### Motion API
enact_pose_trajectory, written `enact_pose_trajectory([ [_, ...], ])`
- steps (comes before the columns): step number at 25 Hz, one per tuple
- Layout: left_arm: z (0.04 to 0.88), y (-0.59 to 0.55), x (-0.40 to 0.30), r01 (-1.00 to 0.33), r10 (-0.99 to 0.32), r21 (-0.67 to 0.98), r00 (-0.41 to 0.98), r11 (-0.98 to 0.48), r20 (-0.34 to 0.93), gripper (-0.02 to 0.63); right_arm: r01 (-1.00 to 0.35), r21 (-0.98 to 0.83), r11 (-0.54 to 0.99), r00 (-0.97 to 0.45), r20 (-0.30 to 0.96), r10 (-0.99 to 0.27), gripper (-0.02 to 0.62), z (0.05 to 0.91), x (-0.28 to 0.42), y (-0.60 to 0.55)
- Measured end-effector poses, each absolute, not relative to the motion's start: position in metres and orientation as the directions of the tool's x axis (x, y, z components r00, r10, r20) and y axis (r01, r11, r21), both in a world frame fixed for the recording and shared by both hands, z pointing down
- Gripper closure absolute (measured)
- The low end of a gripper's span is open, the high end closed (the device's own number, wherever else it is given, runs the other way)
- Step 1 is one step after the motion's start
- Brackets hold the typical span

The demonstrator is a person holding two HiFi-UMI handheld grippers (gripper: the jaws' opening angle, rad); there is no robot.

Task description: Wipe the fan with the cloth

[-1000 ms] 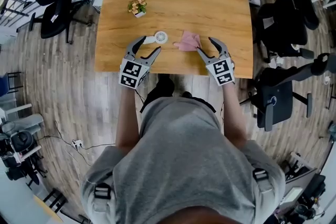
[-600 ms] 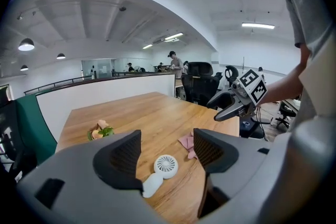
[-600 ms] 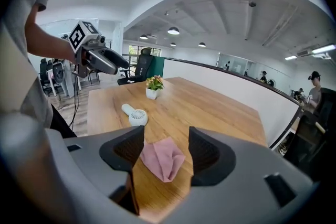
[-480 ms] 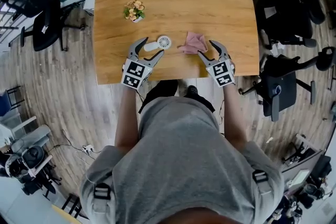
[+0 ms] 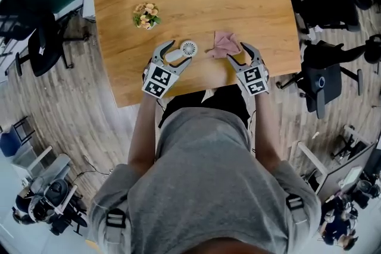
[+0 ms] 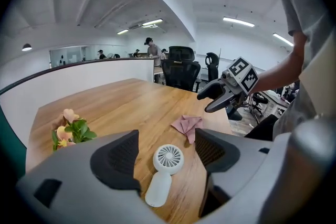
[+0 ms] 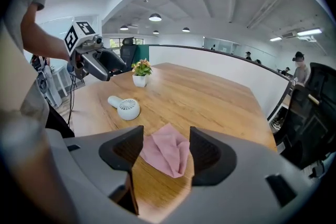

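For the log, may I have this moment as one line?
left gripper: just opened wider, fan between jaws | right gripper: just opened wider, cloth between jaws

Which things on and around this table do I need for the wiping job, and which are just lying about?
Needed: white handheld fan; pink cloth.
Lying about: potted flowers; office chairs beside the table.

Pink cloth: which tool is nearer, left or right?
Right. The right tool has the cloth between its jaws, the left tool the fan, farther off; both have just been opening, gripping nothing.
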State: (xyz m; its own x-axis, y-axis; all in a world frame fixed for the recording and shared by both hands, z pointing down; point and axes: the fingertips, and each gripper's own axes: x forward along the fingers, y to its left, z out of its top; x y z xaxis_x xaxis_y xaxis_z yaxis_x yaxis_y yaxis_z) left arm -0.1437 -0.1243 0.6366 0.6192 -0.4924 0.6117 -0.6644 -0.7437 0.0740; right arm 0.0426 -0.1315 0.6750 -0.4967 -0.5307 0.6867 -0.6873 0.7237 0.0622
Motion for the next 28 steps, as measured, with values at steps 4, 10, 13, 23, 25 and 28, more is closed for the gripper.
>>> enact_pose_trajectory([
  [4, 0.653, -0.129, -0.142, -0.641, -0.459, 0.081, 0.626, -0.763, 0.63, 0.267, -0.682, 0.049, 0.73, -0.496, 0.703, -0.51, 0.308, 0.69, 0.034, -0.133],
  [10, 0.678, -0.126, -0.136, -0.626, -0.426, 0.076, 0.609, -0.776, 0.669, 0.253, -0.677, 0.052, 0.734, -0.485, 0.719, -0.498, 0.3, 0.714, 0.036, -0.136],
  [13, 0.691, -0.122, -0.133, -0.618, -0.409, 0.074, 0.6, -0.783, 0.687, 0.249, -0.678, 0.031, 0.734, -0.487, 0.729, -0.482, 0.29, 0.727, 0.038, -0.136],
  [23, 0.724, -0.13, -0.132, -0.616, -0.392, 0.068, 0.578, -0.785, 0.716, 0.229, -0.692, -0.038, 0.721, -0.49, 0.759, -0.429, 0.272, 0.776, 0.042, -0.144],
  [25, 0.729, -0.131, -0.13, -0.608, -0.382, 0.066, 0.576, -0.791, 0.723, 0.225, -0.693, -0.056, 0.719, -0.496, 0.761, -0.419, 0.276, 0.783, 0.042, -0.144],
  [28, 0.734, -0.132, -0.127, -0.596, -0.376, 0.055, 0.572, -0.801, 0.729, 0.224, -0.696, -0.073, 0.714, -0.509, 0.752, -0.419, 0.3, 0.784, 0.041, -0.144],
])
